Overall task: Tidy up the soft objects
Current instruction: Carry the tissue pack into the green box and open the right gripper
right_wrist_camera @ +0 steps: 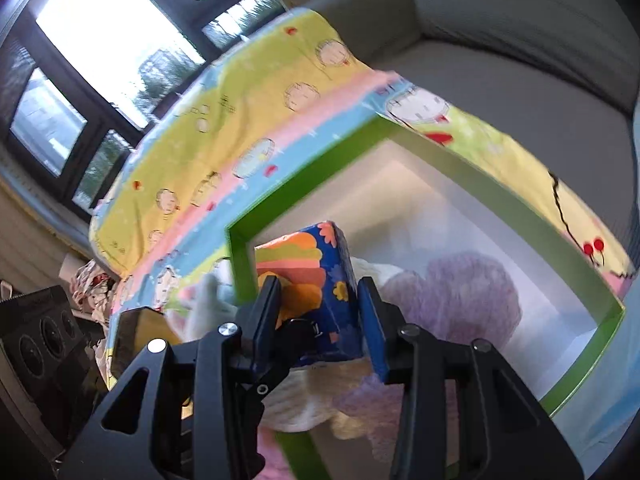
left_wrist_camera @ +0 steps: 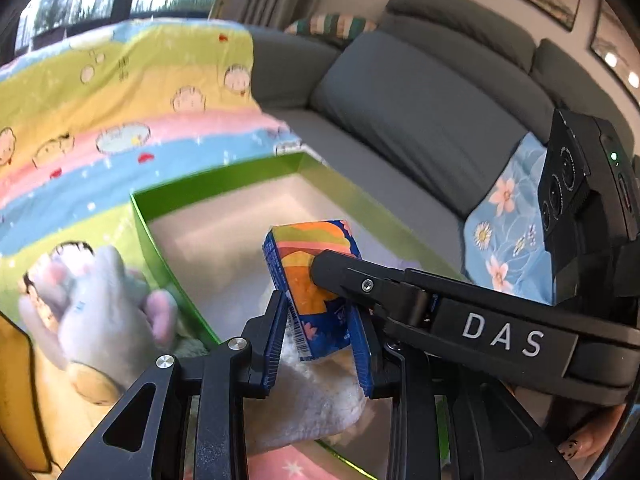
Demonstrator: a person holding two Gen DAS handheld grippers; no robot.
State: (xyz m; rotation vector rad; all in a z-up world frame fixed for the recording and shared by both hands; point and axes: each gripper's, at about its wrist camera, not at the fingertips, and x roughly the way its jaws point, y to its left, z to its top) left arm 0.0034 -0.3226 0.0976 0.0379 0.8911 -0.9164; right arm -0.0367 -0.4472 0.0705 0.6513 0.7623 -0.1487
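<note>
A tissue pack [left_wrist_camera: 308, 248], blue with orange and pink shapes, hangs above a green box [left_wrist_camera: 216, 184] with a white inside. My left gripper [left_wrist_camera: 318, 312] is shut on the pack's lower end. My right gripper [left_wrist_camera: 324, 276] comes in from the right and presses on the pack's side. In the right wrist view the pack [right_wrist_camera: 312, 260] sits between the blue pads of my right gripper [right_wrist_camera: 320, 286], which is shut on it. Inside the box [right_wrist_camera: 480, 176] lie a purple fluffy item [right_wrist_camera: 460, 292] and a white fluffy item [right_wrist_camera: 304, 400].
A grey plush toy [left_wrist_camera: 100, 312] with pink paws lies outside the box on the left. Box and toy rest on a striped cartoon blanket [left_wrist_camera: 120, 100]. Behind is a grey sofa [left_wrist_camera: 420, 100] with a blue floral cloth [left_wrist_camera: 508, 216].
</note>
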